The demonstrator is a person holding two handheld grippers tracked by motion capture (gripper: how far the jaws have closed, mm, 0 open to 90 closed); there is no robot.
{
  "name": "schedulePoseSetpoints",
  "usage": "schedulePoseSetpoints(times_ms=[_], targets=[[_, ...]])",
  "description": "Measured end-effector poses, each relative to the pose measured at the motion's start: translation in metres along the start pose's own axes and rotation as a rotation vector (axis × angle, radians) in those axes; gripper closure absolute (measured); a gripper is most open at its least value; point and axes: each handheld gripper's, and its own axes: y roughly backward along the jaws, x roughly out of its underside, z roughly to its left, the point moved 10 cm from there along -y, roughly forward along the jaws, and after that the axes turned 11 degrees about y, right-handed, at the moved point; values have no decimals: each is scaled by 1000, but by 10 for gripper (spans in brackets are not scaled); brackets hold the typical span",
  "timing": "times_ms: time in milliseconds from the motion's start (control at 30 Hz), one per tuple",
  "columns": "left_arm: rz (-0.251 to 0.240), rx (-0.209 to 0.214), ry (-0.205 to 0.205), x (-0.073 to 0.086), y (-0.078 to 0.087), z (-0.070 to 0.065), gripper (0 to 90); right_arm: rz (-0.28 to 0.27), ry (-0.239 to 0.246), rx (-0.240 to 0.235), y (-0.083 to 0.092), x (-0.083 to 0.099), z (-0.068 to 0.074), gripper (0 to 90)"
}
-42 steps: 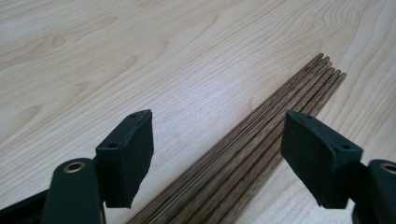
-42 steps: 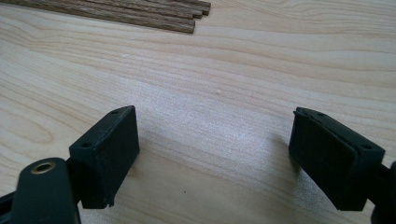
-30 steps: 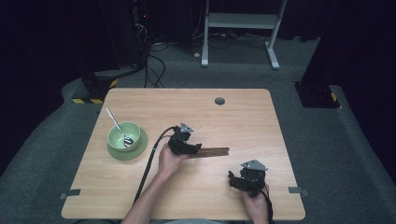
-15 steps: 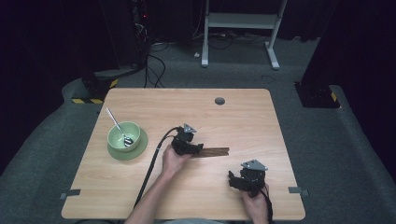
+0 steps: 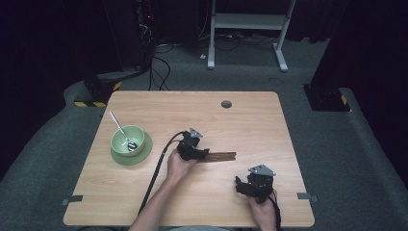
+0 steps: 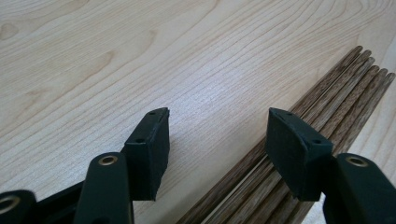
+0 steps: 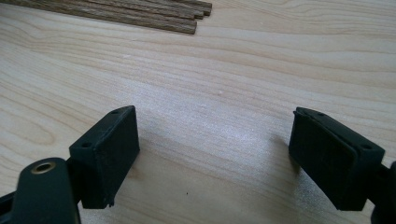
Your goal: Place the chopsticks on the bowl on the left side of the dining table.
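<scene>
A bundle of several dark wooden sticks (image 5: 223, 156) lies flat near the table's middle. My left gripper (image 5: 204, 153) is low over its left end. In the left gripper view the left gripper (image 6: 217, 116) has just been closing its jaws, which still stand apart. The sticks (image 6: 345, 88) run under the right-hand jaw and partly into the gap, and no pad presses on them. My right gripper (image 5: 240, 183) rests near the front right edge of the table. In the right gripper view the right gripper (image 7: 212, 114) is open over bare wood, with the sticks' (image 7: 140, 14) ends far ahead.
A green bowl (image 5: 126, 137) holding a metal spoon (image 5: 118, 126) stands on a green plate (image 5: 120, 159) at the table's left. The wooden table (image 5: 192, 110) has a round cable hole (image 5: 226, 104) near its far edge. A black cable (image 5: 156, 168) trails from the left gripper toward the front.
My left gripper has edged slightly to the right over the sticks' end. The right gripper, the sticks and the bowl have stayed put.
</scene>
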Motion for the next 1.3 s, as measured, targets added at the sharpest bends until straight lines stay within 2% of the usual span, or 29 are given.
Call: schedulePoseSetpoints(times_ms=[533, 900, 1033, 1300], targets=[[10, -5, -16, 4, 3, 5, 399, 1, -1, 0, 0, 0, 0, 159], [8, -37, 3, 7, 6, 20, 414, 0, -1, -1, 0, 0, 0, 159], [-7, -41, 18, 6, 6, 20, 427, 0, 0, -1, 0, 0, 0, 159], [-2, -60, 29, 4, 5, 25, 454, -1, 1, -1, 0, 0, 0, 159]])
